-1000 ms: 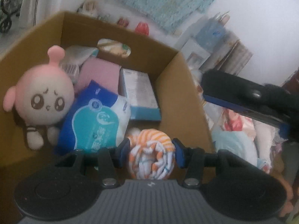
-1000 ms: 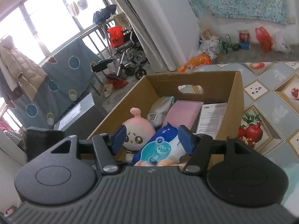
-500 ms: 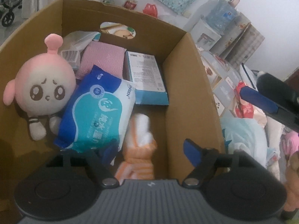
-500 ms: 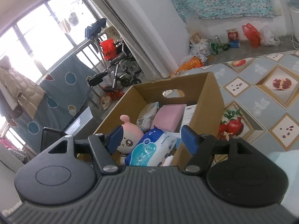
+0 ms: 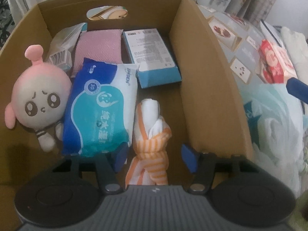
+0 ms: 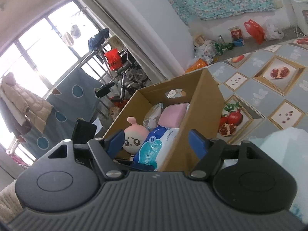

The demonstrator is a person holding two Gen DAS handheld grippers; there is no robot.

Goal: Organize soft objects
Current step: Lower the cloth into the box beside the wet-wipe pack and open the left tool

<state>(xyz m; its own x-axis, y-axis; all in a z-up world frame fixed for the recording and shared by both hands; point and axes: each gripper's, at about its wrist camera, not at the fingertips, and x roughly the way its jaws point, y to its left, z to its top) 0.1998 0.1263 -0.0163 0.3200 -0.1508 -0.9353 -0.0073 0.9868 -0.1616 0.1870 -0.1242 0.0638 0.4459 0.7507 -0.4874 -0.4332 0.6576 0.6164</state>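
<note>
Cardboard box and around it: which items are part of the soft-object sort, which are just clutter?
Job:
- cardboard box
- orange-striped cloth, lying in the box, loose between the left gripper fingers, which are closing
- pink plush toy
- blue wipes pack
- pink sponge pad

Lying about:
- red packet
- wheelchair
- red plastic bag

1. Left tool (image 5: 154, 156): pointing steeply down, jaws closing, pads apart and pressing on nothing.
2. Right tool (image 6: 156, 141): angled slightly down, jaws opening, nothing gripped between them.
</note>
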